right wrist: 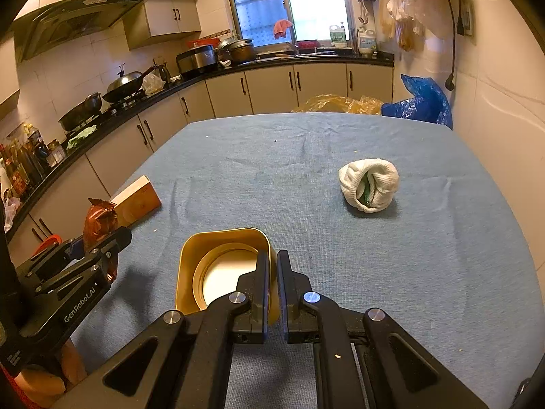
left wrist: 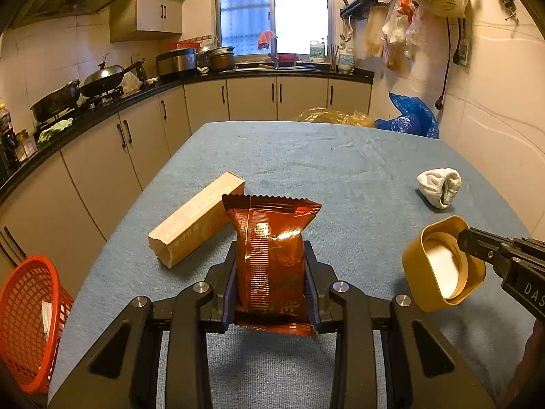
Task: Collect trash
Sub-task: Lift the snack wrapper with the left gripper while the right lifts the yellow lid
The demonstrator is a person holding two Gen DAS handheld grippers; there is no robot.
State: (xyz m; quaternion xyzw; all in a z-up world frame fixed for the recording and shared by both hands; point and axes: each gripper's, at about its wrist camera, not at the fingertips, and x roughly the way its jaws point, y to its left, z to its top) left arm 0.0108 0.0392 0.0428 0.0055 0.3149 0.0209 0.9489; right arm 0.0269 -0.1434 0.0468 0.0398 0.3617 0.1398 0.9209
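My left gripper (left wrist: pixel 272 255) is shut on a shiny red-brown snack packet (left wrist: pixel 272 255) and holds it upright above the blue tablecloth (left wrist: pixel 306 156). It also shows in the right wrist view (right wrist: pixel 98 225). My right gripper (right wrist: pixel 272 262) is shut on the rim of a gold square lid (right wrist: pixel 218 266) with a white inside, also seen in the left wrist view (left wrist: pixel 439 266). A tan cardboard box (left wrist: pixel 197 218) lies on the table behind the packet. A rolled white cloth (right wrist: pixel 369 184) lies at the right.
An orange mesh basket (left wrist: pixel 27 320) stands off the table's left edge. Yellow (left wrist: pixel 333 116) and blue plastic bags (left wrist: pixel 412 116) sit beyond the far edge. Kitchen counters with pans run along the left and back walls.
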